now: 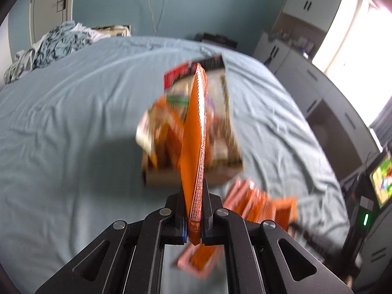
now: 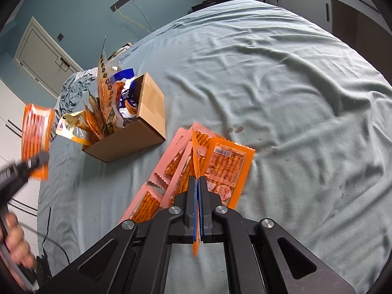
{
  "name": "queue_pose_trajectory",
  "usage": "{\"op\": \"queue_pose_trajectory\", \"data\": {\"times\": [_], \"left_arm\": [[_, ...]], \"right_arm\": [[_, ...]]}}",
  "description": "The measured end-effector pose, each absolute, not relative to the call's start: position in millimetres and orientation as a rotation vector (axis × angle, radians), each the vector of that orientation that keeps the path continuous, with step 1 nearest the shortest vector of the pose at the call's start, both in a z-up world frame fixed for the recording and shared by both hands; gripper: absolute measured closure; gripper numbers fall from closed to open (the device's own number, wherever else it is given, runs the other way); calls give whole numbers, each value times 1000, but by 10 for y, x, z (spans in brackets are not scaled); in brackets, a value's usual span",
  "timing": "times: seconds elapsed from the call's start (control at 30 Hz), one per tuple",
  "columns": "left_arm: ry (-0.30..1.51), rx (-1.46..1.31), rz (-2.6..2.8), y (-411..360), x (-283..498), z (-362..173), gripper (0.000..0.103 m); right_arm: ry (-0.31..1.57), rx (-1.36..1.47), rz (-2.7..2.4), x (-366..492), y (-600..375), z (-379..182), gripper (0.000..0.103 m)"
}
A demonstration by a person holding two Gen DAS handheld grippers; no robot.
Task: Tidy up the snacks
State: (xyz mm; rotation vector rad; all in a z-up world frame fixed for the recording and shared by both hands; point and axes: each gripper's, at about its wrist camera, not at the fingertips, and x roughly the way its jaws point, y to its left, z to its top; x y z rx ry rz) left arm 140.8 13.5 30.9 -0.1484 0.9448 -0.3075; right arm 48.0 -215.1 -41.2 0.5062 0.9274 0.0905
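Observation:
My left gripper [image 1: 195, 196] is shut on an orange snack packet [image 1: 194, 132], held edge-on in the air in front of a cardboard box [image 1: 171, 176] stuffed with snack bags. The same gripper [image 2: 36, 159] and its packet [image 2: 35, 134] show at the left of the right wrist view. My right gripper [image 2: 197, 183] is shut on the edge of a thin orange packet [image 2: 195, 156], above a pile of orange stick-snack packets [image 2: 225, 166] lying on the bed. The box [image 2: 137, 132] stands behind and left of that pile.
A light blue bedsheet [image 2: 281, 85] covers the bed. Crumpled clothes [image 1: 49, 46] lie at its far left corner. Grey cabinets [image 1: 318, 85] and a lit screen [image 1: 382, 178] stand to the right. More orange packets [image 1: 259, 203] lie on the bed near the box.

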Motion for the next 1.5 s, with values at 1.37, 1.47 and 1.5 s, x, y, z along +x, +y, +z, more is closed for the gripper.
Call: {"op": "queue_pose_trajectory", "data": {"times": [1.37,1.47,1.5], "left_arm": [[960,304,-260,-9,504,-144,18],[932,304,-255,-15,531,-98,14],[929,313,-246,-2,545,-101,14]], "right_arm": [[874,458,81,275,-2109,-331,103],[872,445,94,222,-2122,-239,103],[870,447,93,209,-2142,-187,103]]}}
